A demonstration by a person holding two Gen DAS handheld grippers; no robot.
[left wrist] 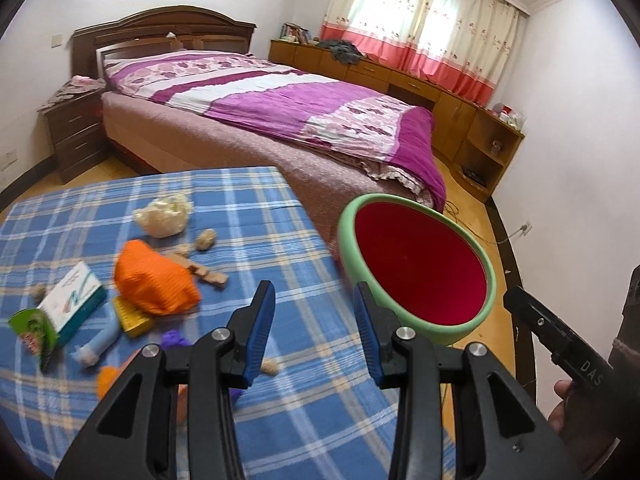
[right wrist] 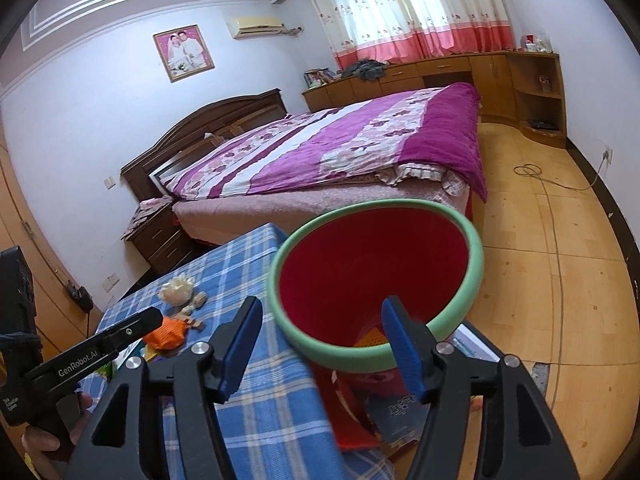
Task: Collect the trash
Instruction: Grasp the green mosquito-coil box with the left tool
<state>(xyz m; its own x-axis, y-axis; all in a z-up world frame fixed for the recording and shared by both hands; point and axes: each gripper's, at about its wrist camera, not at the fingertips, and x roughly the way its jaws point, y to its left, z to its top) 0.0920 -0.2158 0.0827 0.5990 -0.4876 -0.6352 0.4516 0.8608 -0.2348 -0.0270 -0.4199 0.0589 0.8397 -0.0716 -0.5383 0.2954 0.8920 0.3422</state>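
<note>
The left gripper (left wrist: 314,320) is being held spread with nothing between its blue pads, hovering above the near edge of the tabletop (left wrist: 280,420). The right gripper (right wrist: 320,340) is likewise being held apart and empty, its jaws straddling the near rim of the bin (right wrist: 376,276) without being seen to press on it. The relation on which the coming move is judged to turn is being set by the left view: the trash is lying at about ten o'clock from the left gripper, while the bin (left wrist: 416,264) is standing at about one o'clock, just off the tabletop's right edge. The left gripper is therefore being judged the nearer one for the pick. Nearest is the orange bag (left wrist: 154,280), crumpled and soft-looking, its long axis running roughly from ten to four o'clock. Beyond it, a wad of pale plastic wrap (left wrist: 162,216) is lying at about eleven o'clock, with small wooden pieces (left wrist: 208,274) between the two. Farther left, a white and teal carton (left wrist: 72,300) and a green wrapper (left wrist: 34,328) are lying near the tabletop's left edge. The bin is showing a green rim and a red inside.
</note>
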